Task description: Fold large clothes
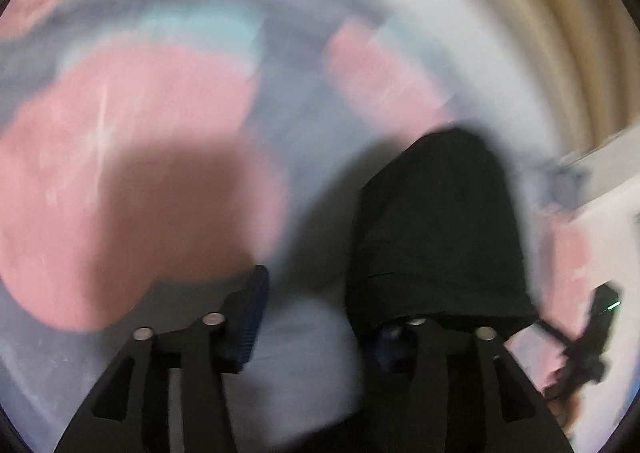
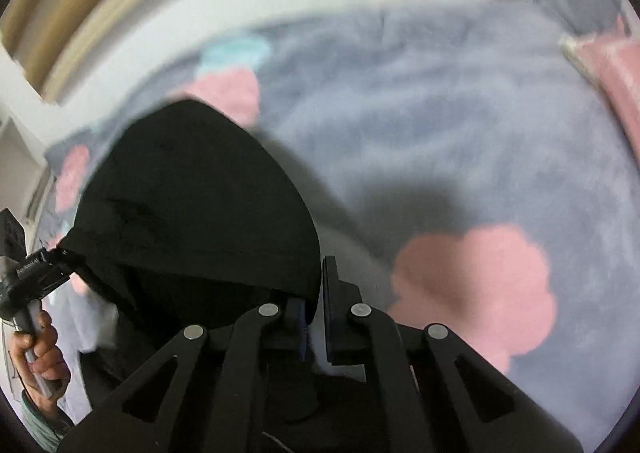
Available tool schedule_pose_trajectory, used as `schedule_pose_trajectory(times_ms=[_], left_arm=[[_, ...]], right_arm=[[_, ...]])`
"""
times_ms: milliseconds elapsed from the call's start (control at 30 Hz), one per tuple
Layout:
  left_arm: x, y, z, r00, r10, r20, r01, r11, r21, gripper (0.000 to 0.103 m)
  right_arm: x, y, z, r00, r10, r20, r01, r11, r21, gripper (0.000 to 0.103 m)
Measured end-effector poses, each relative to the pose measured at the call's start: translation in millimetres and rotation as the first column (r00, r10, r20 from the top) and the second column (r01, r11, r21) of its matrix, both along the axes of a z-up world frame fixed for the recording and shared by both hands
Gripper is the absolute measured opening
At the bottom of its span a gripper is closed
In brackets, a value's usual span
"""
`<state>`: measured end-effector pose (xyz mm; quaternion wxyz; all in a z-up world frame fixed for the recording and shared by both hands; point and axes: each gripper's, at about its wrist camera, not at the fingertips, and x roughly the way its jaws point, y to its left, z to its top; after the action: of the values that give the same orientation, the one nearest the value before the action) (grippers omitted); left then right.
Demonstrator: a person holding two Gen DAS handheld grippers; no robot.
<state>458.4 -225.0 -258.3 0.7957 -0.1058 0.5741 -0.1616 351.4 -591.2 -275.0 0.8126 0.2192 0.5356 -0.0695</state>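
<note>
Black garment (image 2: 192, 197) btwn both grippers' fingers, over blue-pink blanket (image 2: 440, 125).

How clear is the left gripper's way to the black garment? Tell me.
Likely clear: the black garment drapes over one finger of the left gripper, whose jaws stand open, nothing else between. Blur hides the exact contact.

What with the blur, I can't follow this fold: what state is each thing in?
Left claw: open, garment draped over one finger.
Right claw: shut, apparently on the garment's edge.
Garment: bunched, hanging between both claws, not yet folded.
Blanket: spread out underneath.
Hand: closed around the left claw's handle.
</note>
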Motion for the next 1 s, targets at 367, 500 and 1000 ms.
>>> schedule_pose_trajectory(times_ms=[367, 500, 1000], left_arm=[[-63.9, 30.0, 63.9, 0.955, -0.211, 0.208, 0.211, 0.977, 0.025, 0.053], [-61.9, 28.9, 111.1, 0.932, -0.181, 0.315, 0.186, 0.982, 0.015, 0.053], [-6.4, -58.5, -7.4, 0.967, -0.218, 0.136, 0.225, 0.974, -0.037, 0.054]], right_arm=[[-30.2, -16.0, 11.2, 0.993, 0.113, 0.023, -0.115, 0.990, 0.079, 0.050], [-35.8, -15.1, 64.3, 0.978, 0.144, 0.150, -0.152, 0.987, 0.044, 0.052], [36.0, 43.1, -60.8, 0.960, 0.281, 0.014, -0.281, 0.960, 0.007, 0.066]])
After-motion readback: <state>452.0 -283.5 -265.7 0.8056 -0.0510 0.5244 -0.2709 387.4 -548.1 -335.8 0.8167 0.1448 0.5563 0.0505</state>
